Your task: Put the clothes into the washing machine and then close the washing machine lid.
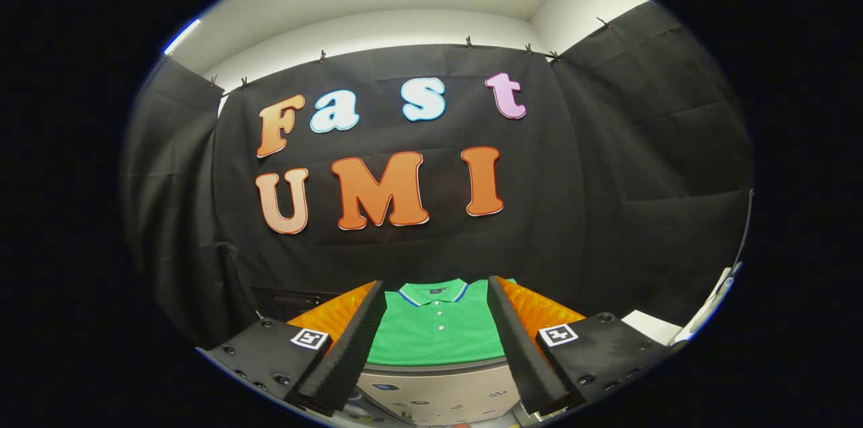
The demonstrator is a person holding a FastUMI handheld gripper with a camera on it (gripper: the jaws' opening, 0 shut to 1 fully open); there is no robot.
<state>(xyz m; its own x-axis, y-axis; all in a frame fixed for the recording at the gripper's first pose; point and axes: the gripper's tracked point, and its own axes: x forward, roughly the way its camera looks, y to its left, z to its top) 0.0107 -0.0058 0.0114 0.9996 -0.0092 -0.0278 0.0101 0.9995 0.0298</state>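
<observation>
A green polo shirt (435, 333) with a striped collar and white buttons lies flat, seen in the gap between my two fingers and a little beyond them. It rests on top of a pale grey washing machine (438, 391), whose front panel with small icons shows just below the shirt's hem. My gripper (437, 284) stands open, its fingers spread wide on either side of the shirt and not pressing on it. The machine's lid and drum are hidden from here.
The booth's black cloth wall (607, 212) hangs close behind the shirt and wraps around both sides. A white edge (708, 303) and a white flat surface (650, 325) show past the right finger. A dark box-like shape (290, 300) sits low behind the left finger.
</observation>
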